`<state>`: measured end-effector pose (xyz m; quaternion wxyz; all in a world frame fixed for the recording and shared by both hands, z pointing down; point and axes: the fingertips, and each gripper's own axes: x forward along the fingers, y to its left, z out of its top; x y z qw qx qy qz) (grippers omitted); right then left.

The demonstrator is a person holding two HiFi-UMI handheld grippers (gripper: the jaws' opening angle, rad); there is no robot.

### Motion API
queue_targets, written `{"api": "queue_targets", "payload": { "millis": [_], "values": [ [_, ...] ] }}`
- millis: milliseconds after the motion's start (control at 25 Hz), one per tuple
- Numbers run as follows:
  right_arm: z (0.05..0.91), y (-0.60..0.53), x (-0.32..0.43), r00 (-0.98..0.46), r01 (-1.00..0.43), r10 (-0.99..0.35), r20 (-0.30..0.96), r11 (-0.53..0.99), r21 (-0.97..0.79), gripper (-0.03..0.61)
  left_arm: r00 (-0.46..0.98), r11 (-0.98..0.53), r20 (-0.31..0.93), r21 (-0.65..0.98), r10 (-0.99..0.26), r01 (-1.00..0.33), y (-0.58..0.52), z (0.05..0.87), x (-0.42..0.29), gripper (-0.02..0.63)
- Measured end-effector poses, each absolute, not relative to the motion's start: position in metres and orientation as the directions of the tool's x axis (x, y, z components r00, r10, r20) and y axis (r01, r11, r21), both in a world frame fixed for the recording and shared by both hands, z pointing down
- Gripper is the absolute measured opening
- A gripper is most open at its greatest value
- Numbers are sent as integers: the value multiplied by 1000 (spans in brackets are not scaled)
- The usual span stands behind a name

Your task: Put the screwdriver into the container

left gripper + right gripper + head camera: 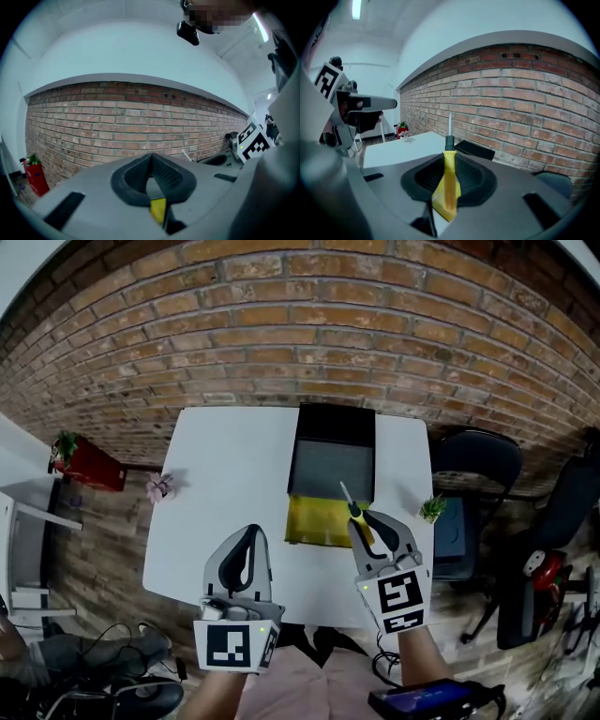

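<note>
A screwdriver (355,512) with a yellow handle and a thin metal shaft is clamped in my right gripper (371,524), which is shut on its handle. The shaft points up and away, over the yellow front part (314,521) of the black container (336,423) at the back of the white table (225,474). In the right gripper view the screwdriver (449,140) stands upright between the jaws of the right gripper (448,187), with the container (476,149) beyond it. My left gripper (248,532) hangs shut and empty over the table's front left; the left gripper (151,183) holds nothing.
A small green plant (432,508) sits at the table's right edge and a pink flower (160,487) at its left edge. Dark chairs (473,465) stand to the right, a red planter (86,463) to the left. A brick wall (300,324) runs behind.
</note>
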<state>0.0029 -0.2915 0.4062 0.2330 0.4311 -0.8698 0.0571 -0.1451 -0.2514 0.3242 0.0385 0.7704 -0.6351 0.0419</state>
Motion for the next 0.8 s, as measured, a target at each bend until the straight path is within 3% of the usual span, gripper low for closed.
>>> {"api": "queue_targets", "payload": {
  "millis": [800],
  "values": [
    [553,-284,-40,-380,-600,-450,808,785,155,78,202,-169,298,132,-933,-977,-292,423,-202,12]
  ]
}}
